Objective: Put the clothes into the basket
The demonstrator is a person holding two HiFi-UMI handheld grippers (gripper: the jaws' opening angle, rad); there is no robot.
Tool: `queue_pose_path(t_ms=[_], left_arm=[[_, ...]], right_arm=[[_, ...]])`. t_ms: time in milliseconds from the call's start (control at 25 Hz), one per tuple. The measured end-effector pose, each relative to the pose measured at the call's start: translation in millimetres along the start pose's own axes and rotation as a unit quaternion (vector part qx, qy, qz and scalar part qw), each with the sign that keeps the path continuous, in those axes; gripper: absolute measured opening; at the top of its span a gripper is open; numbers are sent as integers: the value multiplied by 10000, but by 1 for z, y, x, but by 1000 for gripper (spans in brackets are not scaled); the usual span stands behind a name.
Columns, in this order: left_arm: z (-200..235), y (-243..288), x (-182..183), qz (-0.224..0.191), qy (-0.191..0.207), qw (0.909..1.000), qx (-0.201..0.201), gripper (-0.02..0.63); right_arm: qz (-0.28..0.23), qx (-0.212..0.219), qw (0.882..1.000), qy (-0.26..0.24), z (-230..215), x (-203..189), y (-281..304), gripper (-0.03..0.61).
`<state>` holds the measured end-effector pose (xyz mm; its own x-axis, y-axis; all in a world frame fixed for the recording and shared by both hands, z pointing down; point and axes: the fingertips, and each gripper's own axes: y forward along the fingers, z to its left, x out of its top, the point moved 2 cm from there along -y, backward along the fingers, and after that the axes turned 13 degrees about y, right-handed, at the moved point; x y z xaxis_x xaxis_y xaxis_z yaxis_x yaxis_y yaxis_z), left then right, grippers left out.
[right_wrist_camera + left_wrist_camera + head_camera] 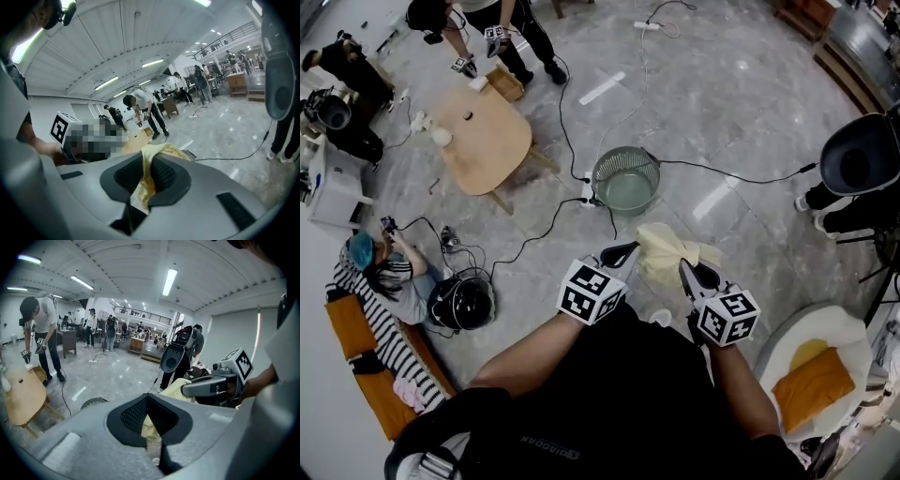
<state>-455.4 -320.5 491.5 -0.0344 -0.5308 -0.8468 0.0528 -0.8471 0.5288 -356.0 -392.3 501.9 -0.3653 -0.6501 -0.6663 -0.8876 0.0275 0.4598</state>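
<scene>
A pale yellow garment [667,253] hangs in the air between my two grippers, above the floor. My left gripper [625,250] is shut on its left edge; the yellow cloth [151,423] shows pinched between the dark pads. My right gripper [685,272] is shut on the right edge, with cloth [149,174] squeezed between its pads and draping over them. The round grey-green mesh basket [625,180] stands on the floor just beyond the garment, and a part of its rim [93,402] appears in the left gripper view.
Black cables [567,131] and a power strip lie around the basket. A low wooden table [480,136] stands to the left with a person [487,28] beside it. Another person [389,281] sits at lower left. A white chair with an orange cushion [814,380] is at right.
</scene>
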Motion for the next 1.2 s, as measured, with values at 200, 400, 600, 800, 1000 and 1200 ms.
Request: queue_pose_path(t_ms=[200, 400, 600, 800, 1000, 1200], left_arm=[[62, 13, -7, 149, 23, 9999, 18, 0], [116, 21, -22, 269, -73, 9996, -2, 0], [161, 24, -39, 430, -208, 9988, -46, 0], [194, 31, -61, 581, -256, 9978, -182, 0], [222, 45, -80, 761, -405, 9962, -119, 0], [237, 60, -95, 899, -508, 9947, 27, 0]], right_arm=[[277, -209, 9992, 178, -10, 4, 51, 43], [517, -375, 9974, 325, -16, 8, 104, 43], [704, -562, 9949, 461, -23, 13, 156, 43], [801, -802, 9919, 577, -45, 10, 211, 43], [980, -1044, 9867, 771, -79, 1, 263, 43], [1247, -1170, 9819, 812, -116, -14, 307, 43]])
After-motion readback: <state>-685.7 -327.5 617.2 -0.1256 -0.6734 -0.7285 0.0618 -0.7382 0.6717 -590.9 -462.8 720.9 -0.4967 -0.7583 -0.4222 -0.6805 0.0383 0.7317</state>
